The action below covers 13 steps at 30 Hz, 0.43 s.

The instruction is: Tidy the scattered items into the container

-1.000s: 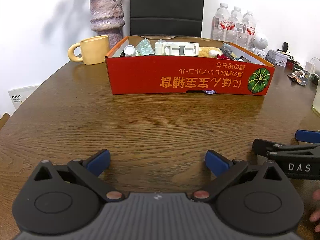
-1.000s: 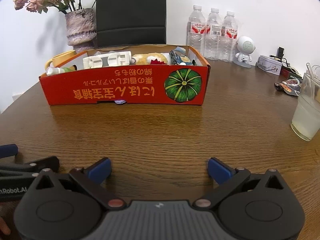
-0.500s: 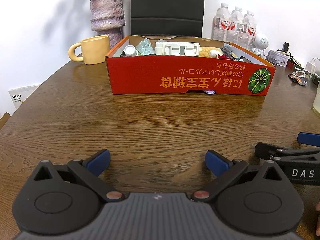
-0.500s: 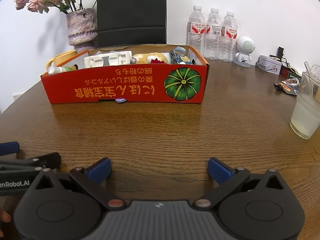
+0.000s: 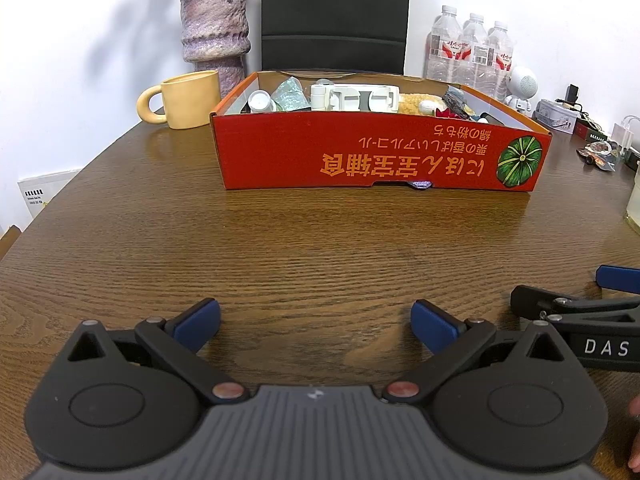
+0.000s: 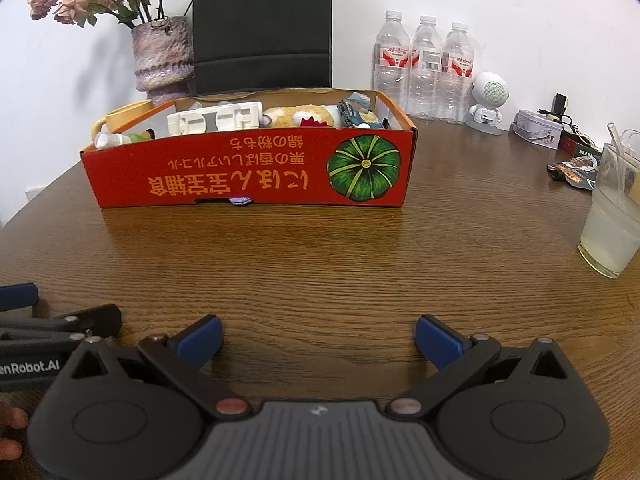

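A red cardboard box (image 5: 372,156) with a green pumpkin print stands on the brown wooden table (image 5: 300,248); it also shows in the right wrist view (image 6: 248,172). Inside lie a white plastic part (image 5: 354,98), a small white bottle (image 5: 260,101), a yellow plush toy (image 6: 296,115) and other small items. My left gripper (image 5: 315,324) is open and empty, low over the table near its front edge. My right gripper (image 6: 319,338) is open and empty beside it, and shows at the right of the left wrist view (image 5: 576,296).
A yellow mug (image 5: 188,98) and a purple vase (image 5: 214,28) stand left of the box. A black chair (image 5: 334,16) is behind it. Water bottles (image 6: 424,64), a white toy robot (image 6: 488,100), a drink glass (image 6: 612,216) and small clutter sit at the right.
Both grippers have drawn back slightly toward the near table edge and stay open. The box and its contents have not moved.
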Tool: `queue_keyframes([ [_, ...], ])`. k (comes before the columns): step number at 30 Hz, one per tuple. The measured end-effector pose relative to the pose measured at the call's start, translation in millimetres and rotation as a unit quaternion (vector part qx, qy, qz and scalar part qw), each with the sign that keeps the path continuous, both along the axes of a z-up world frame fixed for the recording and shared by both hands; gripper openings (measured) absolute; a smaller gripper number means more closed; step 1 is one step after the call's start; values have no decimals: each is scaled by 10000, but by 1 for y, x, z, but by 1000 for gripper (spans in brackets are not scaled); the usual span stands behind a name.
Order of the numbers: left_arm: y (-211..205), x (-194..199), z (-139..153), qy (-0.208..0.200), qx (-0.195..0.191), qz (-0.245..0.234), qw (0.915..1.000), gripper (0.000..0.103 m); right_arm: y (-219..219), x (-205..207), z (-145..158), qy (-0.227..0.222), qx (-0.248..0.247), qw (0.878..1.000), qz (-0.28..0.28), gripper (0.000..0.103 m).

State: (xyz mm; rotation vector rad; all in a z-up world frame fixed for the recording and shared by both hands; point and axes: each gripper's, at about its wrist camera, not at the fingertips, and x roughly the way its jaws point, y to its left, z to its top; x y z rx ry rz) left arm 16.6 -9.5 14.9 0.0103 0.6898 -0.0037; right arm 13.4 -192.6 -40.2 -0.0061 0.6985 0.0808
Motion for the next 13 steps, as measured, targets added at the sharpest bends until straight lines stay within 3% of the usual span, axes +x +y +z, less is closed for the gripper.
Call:
queue_keyframes([
  [13,0,0,0,1,-3,11,10000,103,0,1,0,1,-4,10000,-21,103],
])
